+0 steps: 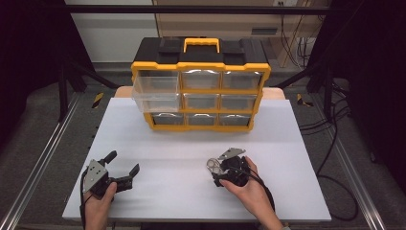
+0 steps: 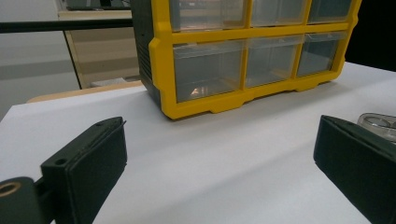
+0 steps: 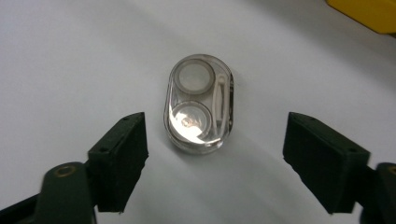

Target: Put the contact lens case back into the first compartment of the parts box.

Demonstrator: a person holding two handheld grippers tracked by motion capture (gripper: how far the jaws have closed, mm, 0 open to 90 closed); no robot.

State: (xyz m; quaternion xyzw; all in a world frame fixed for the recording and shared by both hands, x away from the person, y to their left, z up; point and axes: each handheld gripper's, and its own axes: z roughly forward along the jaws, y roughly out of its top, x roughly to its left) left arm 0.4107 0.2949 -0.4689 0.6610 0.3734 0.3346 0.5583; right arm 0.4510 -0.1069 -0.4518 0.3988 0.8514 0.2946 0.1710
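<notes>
White table (image 1: 158, 191) fills the high view, with a yellow organizer (image 1: 201, 91) at upper centre, its upper-left drawer (image 1: 155, 93) pulled out. A clear oval case (image 3: 198, 103) lies at centre of the right gripper view, between the wide-apart jaws of the right gripper (image 3: 215, 161), its long axis running up the frame, crosswise to the jaw gap. This gripper looks better placed to take it. The left gripper (image 1: 123, 168), lower left, is also spread, holding nothing.

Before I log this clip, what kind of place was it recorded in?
Most likely a lab recording station, not a home or shop. A white table stands inside a dark metal frame, cables trail on the floor beside it, and a yellow drawer organizer with a clear case looks staged.
</notes>
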